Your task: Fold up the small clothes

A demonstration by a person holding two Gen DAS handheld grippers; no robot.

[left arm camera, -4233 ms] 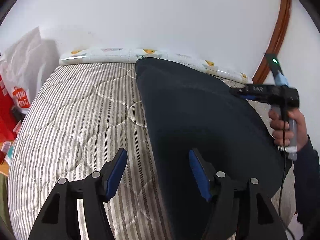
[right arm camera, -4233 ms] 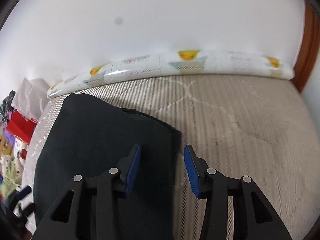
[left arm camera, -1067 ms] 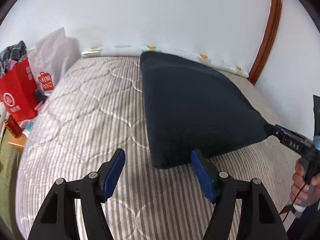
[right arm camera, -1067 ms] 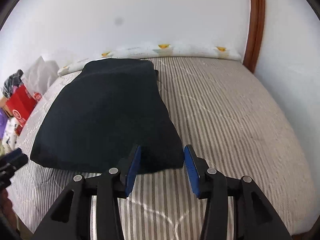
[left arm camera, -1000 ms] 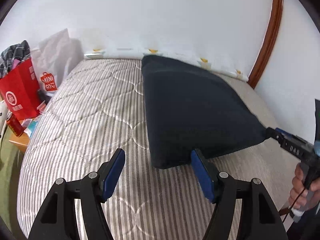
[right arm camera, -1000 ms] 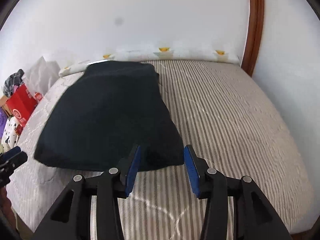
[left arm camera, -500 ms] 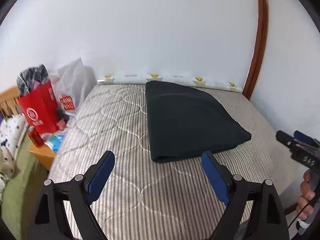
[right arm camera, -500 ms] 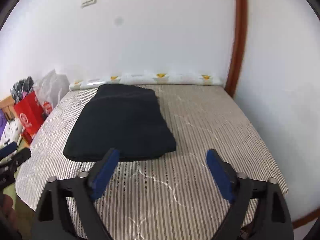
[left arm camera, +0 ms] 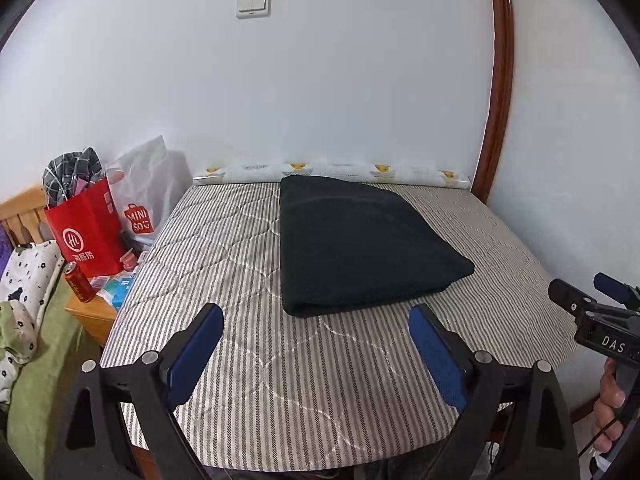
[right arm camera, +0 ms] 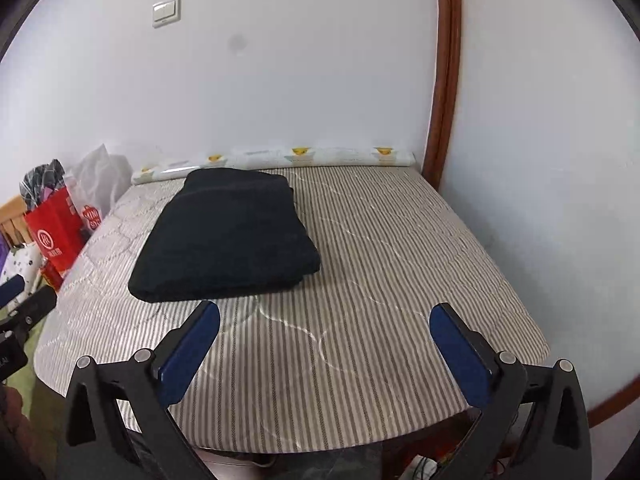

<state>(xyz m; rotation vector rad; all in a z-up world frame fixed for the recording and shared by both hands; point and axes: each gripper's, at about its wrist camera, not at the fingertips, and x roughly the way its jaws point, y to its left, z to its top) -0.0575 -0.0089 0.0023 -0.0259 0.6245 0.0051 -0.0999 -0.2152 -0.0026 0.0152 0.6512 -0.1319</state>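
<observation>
Left gripper (left arm camera: 316, 338) near, jaws spread, empty; right gripper (right arm camera: 324, 338) same. Folded dark navy knit garment (left arm camera: 356, 244) at 12 o'clock on grey striped quilted mattress (left arm camera: 320, 384). Looks soft, floppy, light; pinch near corners at folded edge.

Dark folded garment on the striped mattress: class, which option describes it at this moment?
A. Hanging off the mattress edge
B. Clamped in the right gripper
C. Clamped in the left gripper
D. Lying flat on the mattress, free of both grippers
D: the dark folded garment lies flat on the mattress, with the left gripper and right gripper both open, short of it.
</observation>
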